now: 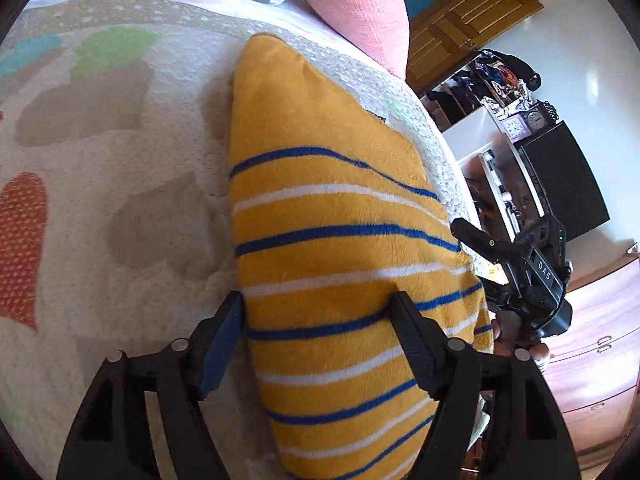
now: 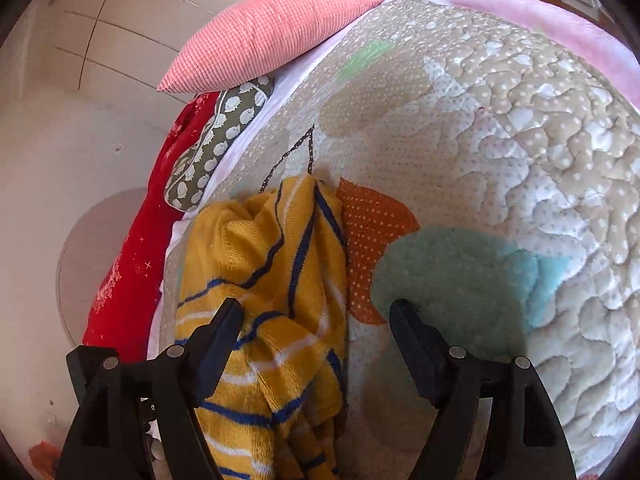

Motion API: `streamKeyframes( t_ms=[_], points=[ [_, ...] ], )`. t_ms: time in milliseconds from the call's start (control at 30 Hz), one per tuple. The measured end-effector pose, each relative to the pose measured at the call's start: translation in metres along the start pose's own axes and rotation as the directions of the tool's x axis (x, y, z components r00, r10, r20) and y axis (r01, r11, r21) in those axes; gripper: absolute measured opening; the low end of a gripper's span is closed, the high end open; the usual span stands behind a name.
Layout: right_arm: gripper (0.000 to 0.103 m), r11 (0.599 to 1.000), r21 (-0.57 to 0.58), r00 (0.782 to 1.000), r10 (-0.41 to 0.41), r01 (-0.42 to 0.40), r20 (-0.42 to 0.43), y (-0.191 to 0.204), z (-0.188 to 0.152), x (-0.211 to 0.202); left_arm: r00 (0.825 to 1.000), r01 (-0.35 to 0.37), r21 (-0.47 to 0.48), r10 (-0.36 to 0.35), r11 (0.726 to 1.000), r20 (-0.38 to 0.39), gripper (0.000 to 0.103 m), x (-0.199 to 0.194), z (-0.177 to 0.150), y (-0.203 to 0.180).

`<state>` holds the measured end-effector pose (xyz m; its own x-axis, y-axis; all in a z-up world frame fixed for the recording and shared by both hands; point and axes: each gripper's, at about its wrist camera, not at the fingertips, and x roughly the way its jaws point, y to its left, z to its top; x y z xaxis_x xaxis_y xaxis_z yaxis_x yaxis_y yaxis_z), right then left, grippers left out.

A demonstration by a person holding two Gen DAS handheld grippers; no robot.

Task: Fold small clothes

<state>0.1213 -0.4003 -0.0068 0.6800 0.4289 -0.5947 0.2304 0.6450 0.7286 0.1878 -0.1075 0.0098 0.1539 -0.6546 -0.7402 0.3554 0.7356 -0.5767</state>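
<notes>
Both the left gripper (image 1: 316,312) and right gripper (image 2: 316,320) stand wide over the yellow striped garment (image 1: 336,240) on the bed quilt (image 1: 120,184); pinch one edge cleanly, single layer, before folding across.

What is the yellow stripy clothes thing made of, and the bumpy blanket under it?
The yellow striped garment looks like soft fleece or plush knit: its surface is fuzzy, and the right wrist view shows fine ribbing. The quilted bedspread looks like stitched, padded cotton with a matte, dotted print; the puffy wavy stitching suggests it. Neither is certain from looks alone.
</notes>
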Motion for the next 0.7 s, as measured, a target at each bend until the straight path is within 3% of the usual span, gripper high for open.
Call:
streamKeyframes(
  t_ms=[67,133,200,267,333,433,567,700],
  points=[
    [0.083,1.000,-0.014,0.999,0.023,-0.024,-0.023,0.005,0.004,0.012,1.000,0.015,-0.022,-0.016,1.000,-0.005,0.085,0.010,0.006,0.001],
    [0.089,0.999,-0.029,1.000,0.017,-0.017,-0.023,0.011,0.007,0.021,1.000,0.014,-0.055,-0.015,0.998,-0.013,0.087,0.019,0.011,0.001],
    [0.088,0.998,-0.056,1.000,-0.006,0.006,-0.011,0.021,0.007,0.031,1.000,-0.011,-0.058,0.010,0.998,-0.012,0.086,0.022,0.012,-0.003],
    [0.053,0.995,-0.092,0.999,-0.033,0.029,-0.037,0.032,0.005,0.042,0.999,-0.040,-0.044,0.039,0.998,-0.014,0.060,0.018,0.010,-0.010],
    [0.039,0.996,-0.078,0.998,-0.048,0.046,-0.028,0.039,0.000,0.042,0.999,-0.048,-0.029,0.048,0.998,0.000,0.044,0.006,0.009,-0.017],
    [0.032,0.992,-0.115,0.999,-0.050,0.049,-0.004,0.059,-0.006,0.030,0.999,-0.050,-0.013,0.051,0.999,0.016,0.038,-0.017,0.003,-0.027],
    [0.031,0.972,-0.228,0.998,-0.060,0.062,0.015,0.103,-0.023,0.016,0.993,-0.110,0.029,0.109,0.993,0.052,0.038,-0.043,-0.008,-0.035],
    [0.031,0.947,-0.316,0.998,-0.055,0.062,0.033,0.146,-0.044,0.005,0.989,-0.114,0.013,0.112,0.993,0.096,0.038,-0.078,-0.021,-0.028]
  ],
)
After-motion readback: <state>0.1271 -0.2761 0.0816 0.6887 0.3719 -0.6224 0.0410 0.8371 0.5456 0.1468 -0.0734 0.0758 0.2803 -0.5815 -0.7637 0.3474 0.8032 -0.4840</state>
